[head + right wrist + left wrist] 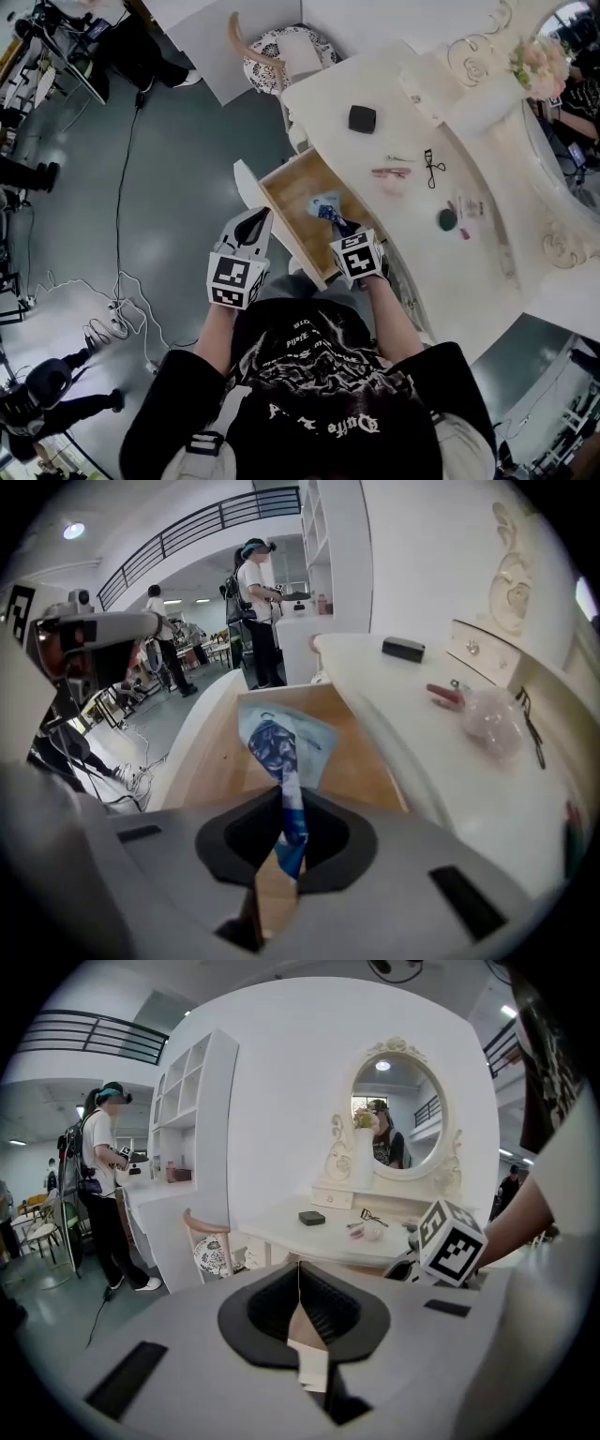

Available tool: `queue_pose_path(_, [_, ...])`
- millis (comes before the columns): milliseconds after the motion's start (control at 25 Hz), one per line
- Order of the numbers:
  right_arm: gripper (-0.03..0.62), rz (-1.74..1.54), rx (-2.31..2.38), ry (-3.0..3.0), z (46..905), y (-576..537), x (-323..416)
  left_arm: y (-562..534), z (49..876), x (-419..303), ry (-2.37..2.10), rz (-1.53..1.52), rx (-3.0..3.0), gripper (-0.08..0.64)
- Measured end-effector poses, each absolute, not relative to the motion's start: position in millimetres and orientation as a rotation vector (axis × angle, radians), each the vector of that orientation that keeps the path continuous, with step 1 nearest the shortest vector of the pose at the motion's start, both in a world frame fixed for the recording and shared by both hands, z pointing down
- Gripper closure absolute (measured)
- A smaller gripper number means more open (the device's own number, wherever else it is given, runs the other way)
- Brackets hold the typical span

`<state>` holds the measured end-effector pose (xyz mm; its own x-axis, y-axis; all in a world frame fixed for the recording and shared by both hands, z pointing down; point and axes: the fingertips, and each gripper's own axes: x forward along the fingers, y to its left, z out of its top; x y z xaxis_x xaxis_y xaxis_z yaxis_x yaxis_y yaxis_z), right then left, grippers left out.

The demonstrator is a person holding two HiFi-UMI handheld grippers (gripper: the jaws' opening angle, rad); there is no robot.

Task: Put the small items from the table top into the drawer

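Across the upper right of the head view, a white dressing table (403,103), its curved front edge sweeping down toward the lower right. Pulled out from under its left side, at frame centre, an open drawer (292,190) with white walls and a wooden bottom, bare along its far end. Over the near end, the right gripper (340,228), jaws closed on one end of a blue-and-white packet (325,208). In the right gripper view, that gripper (286,844) pinching the packet (275,747), free end fanned out above the wood between the drawer walls (211,761); cannot tell whether touching the bottom. Just left of the drawer's white front, over the floor, the left gripper (257,218); in the left gripper view (298,1290), jaws pressed together with nothing between them. On the table top, well apart from the drawer: a black box (362,118) toward the upper middle, pink items (391,174) near the front edge, an eyelash curler (432,167) just right of them, a small green round thing (447,218) lower right. Left of the drawer, open grey floor (187,141) crossed by a thin cable (120,187). At the upper centre, a chair (281,47) close beside the table's far left corner.
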<state>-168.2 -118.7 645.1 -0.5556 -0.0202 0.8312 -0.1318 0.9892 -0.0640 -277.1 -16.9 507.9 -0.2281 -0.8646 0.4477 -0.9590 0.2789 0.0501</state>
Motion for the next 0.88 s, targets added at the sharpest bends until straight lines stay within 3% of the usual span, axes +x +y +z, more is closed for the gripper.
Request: queue_pose_path(880, [0.541, 0.189, 0.11, -2.029, 700.1, -134.2, -211.7, -7.2, 516.5, -326.4, -2.169, 0.35, 1.566, 0.543])
